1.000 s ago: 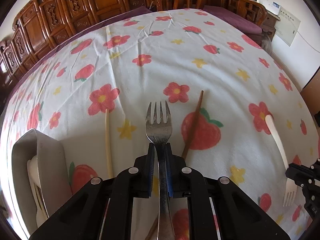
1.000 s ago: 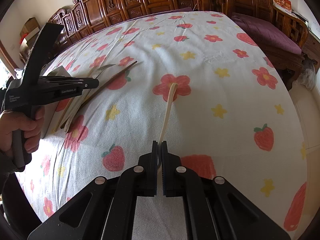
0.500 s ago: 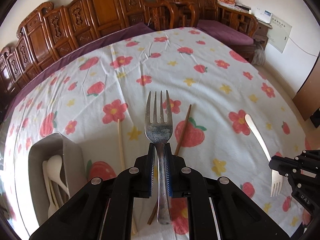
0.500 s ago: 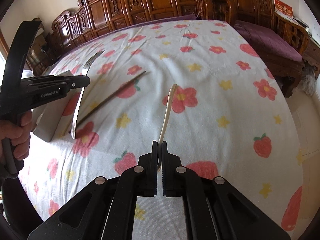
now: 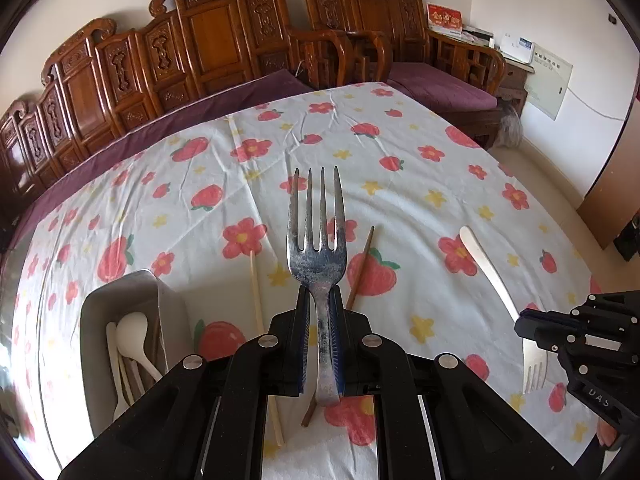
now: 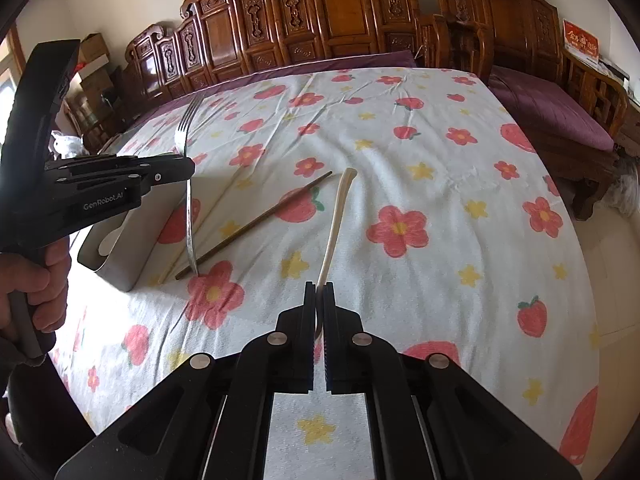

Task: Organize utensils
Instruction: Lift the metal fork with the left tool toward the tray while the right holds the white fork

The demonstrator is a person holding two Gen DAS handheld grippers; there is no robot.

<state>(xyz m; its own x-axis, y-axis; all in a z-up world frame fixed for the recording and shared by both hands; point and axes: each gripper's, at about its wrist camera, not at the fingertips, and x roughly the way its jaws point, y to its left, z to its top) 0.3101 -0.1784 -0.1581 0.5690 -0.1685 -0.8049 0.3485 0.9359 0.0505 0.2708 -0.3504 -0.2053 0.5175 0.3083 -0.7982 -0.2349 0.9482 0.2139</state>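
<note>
My left gripper is shut on a metal fork and holds it above the cloth, tines forward; it also shows in the right wrist view. My right gripper is shut on a cream plastic fork near its tines, handle pointing away, lifted off the cloth; it also shows in the left wrist view. A grey utensil box with white spoons stands at the left. A dark chopstick and a pale chopstick lie on the cloth below the metal fork.
The table is covered by a white cloth with flowers and strawberries. Carved wooden chairs line the far side. The left gripper body and the hand holding it are at the left of the right wrist view.
Both grippers have risen from the table with their forks. The box of spoons has come further into the left wrist view.
</note>
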